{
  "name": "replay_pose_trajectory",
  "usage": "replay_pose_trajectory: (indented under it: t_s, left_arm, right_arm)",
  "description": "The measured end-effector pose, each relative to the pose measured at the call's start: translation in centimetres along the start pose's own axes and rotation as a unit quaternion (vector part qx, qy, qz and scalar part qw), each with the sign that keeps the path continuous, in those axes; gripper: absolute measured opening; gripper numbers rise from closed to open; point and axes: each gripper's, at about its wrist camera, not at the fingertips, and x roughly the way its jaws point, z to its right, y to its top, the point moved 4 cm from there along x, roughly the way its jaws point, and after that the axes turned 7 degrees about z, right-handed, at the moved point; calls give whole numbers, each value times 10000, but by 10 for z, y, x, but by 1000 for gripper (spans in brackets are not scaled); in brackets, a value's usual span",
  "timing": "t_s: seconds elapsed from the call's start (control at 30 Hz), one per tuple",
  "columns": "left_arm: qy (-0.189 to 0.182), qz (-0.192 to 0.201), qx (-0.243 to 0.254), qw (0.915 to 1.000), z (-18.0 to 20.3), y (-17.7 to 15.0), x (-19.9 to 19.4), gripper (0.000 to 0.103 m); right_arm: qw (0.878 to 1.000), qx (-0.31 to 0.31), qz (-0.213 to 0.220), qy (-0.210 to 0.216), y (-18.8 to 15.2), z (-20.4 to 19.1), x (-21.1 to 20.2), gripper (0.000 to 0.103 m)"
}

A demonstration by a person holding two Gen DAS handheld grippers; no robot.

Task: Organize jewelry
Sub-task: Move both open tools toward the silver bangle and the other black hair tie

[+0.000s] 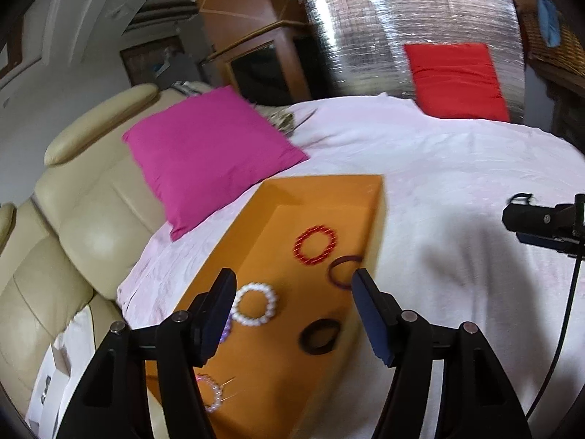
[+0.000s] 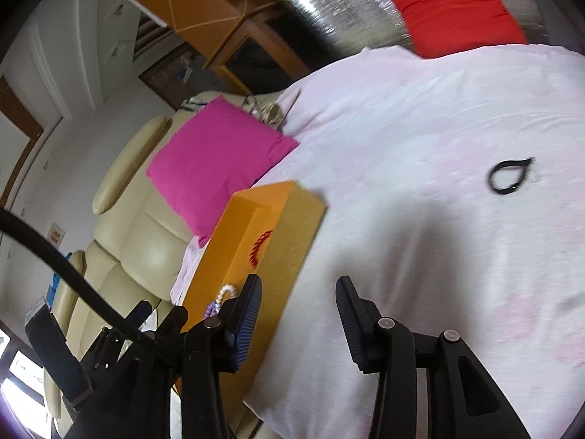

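- My left gripper [image 1: 294,292] hangs over the orange box [image 1: 270,197], jaws spread wide, nothing between them.
- In the box: a red bracelet [image 1: 315,245] at 12 o'clock from my jaws, a white pearl one [image 1: 255,304] and a dark ring [image 1: 320,336] between them.
- My right gripper [image 2: 299,303] is also spread and empty; a black band [image 2: 509,175] lies on the white sheet [image 2: 420,139] at 1 o'clock.
- A pink cushion [image 1: 212,150] lies at 10 o'clock, on a cream sofa [image 1: 73,226].

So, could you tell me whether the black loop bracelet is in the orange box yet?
Out. The black loop bracelet lies on the white sheet, well apart from the orange box.
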Motion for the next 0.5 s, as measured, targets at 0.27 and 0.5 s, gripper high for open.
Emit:
replay_pose_trajectory:
  t_s: [0.27,0.5]
  left_arm:
    - [-341,75,345,9988,56,25,-10,68]
    - [-1161,-117,378,9925,129,49,-11,69]
  right_arm:
    - [9982,249,445,-321,24,45,-60,45]
    - [9871,844,1055,-857,47,110,-123,45]
